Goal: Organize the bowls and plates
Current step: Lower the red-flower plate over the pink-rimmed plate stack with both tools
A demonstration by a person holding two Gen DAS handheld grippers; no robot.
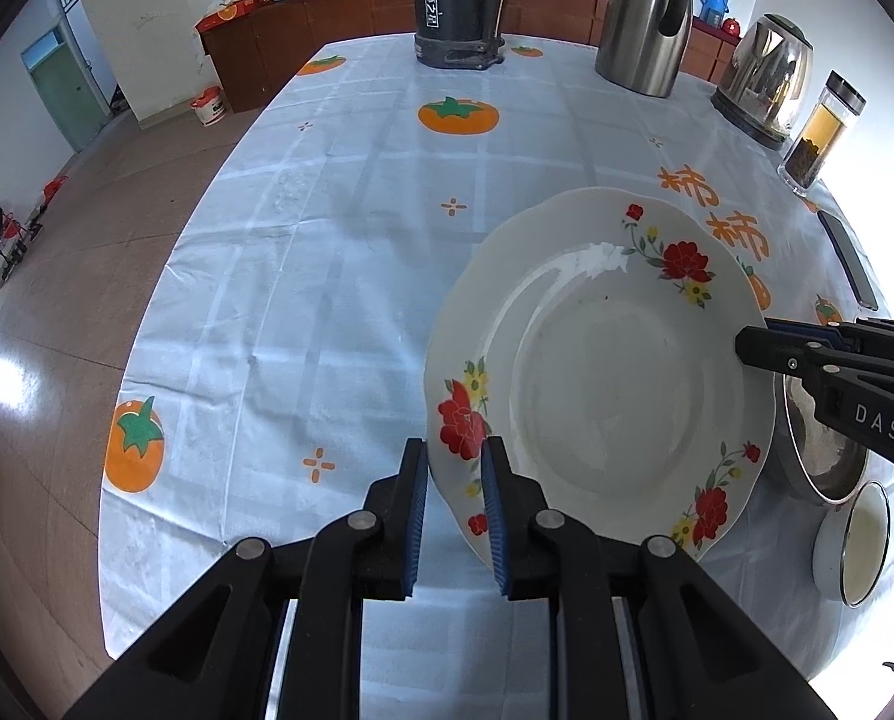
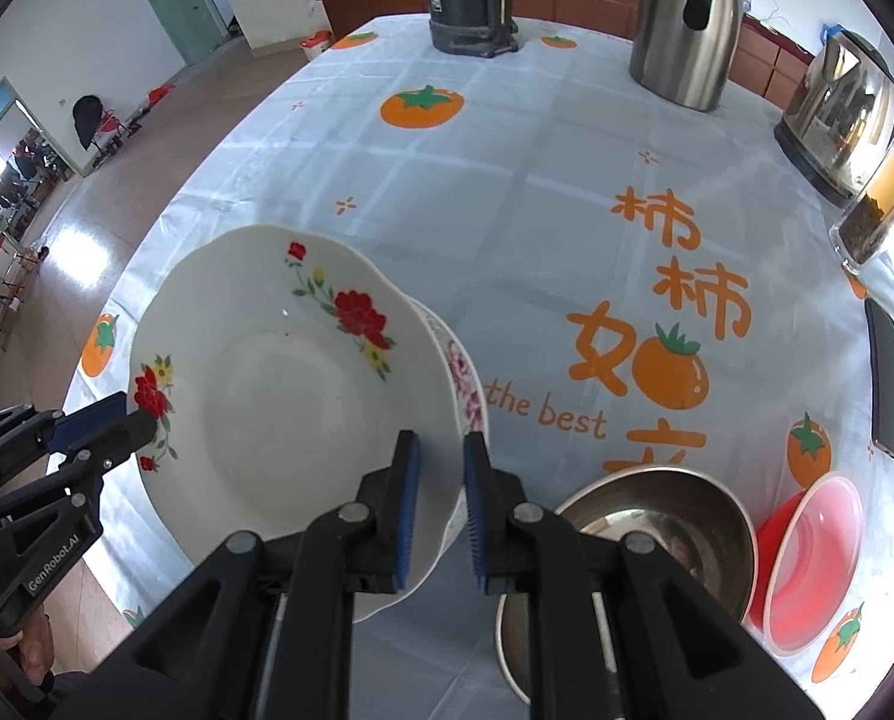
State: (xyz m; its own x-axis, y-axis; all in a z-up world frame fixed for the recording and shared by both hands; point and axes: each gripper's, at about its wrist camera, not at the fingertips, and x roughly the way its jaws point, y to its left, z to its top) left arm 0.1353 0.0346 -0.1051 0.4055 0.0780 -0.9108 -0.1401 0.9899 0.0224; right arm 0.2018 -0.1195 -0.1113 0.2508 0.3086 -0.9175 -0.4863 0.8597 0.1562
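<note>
Both tongs, left (image 1: 454,516) and right (image 2: 441,510), grasp opposite rims of the white red-flowered scalloped plate (image 1: 603,372), apparently mid-stacking; next, lower it squarely onto the pink-patterned plate (image 2: 468,384) beneath.

Flowered plate (image 1: 603,378), rim between fingers of left gripper (image 1: 454,516); right gripper (image 1: 747,348) at far rim; steel bowl (image 1: 819,450) beside.

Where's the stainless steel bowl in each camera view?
Left wrist view: the stainless steel bowl is at the right edge, partly behind the right tongs.
Right wrist view: the bowl sits bottom centre-right, beside the red bowl.
Shared landmark: the flowered plate just left of it.
</note>
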